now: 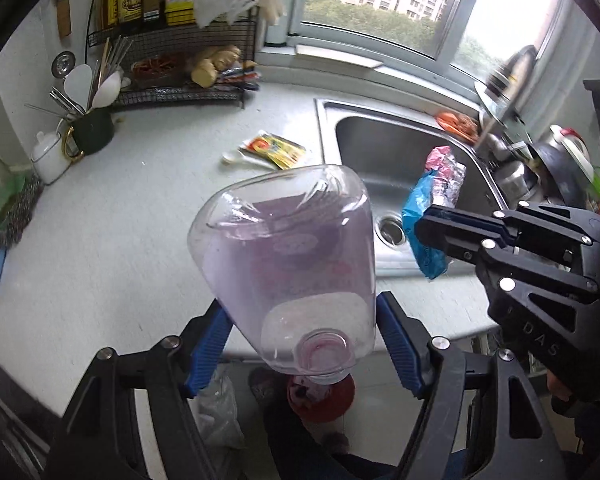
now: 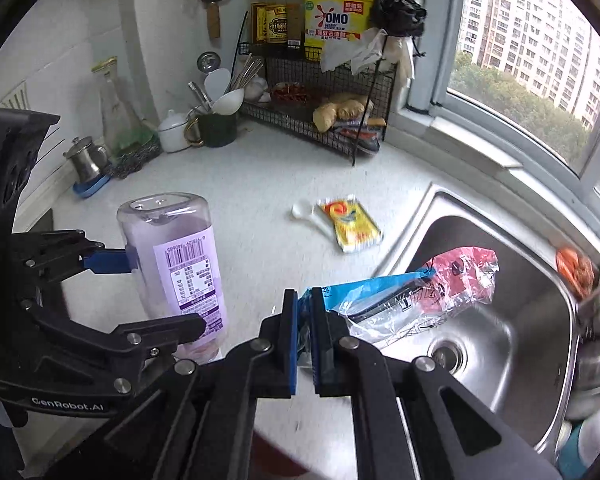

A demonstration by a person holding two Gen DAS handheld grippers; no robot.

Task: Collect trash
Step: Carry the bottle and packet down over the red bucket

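Note:
My left gripper (image 1: pixel 304 344) is shut on a clear plastic bottle (image 1: pixel 288 264) with a purple label, held upside down above the counter's front edge; it also shows in the right wrist view (image 2: pixel 176 268). My right gripper (image 2: pixel 304 332) is shut on a blue and pink plastic wrapper (image 2: pixel 412 296), held over the sink's near edge; the wrapper also shows in the left wrist view (image 1: pixel 432 208). A yellow sachet (image 2: pixel 350 224) and a white plastic spoon (image 2: pixel 310 214) lie on the counter left of the sink.
A steel sink (image 2: pixel 540 320) is at right, with pots (image 2: pixel 592 344) beside it. A wire rack (image 2: pixel 320 92) with bottles and ginger, a utensil mug (image 2: pixel 216 128) and a white pot (image 2: pixel 172 130) stand at the back. A red bin (image 1: pixel 320 396) sits on the floor below.

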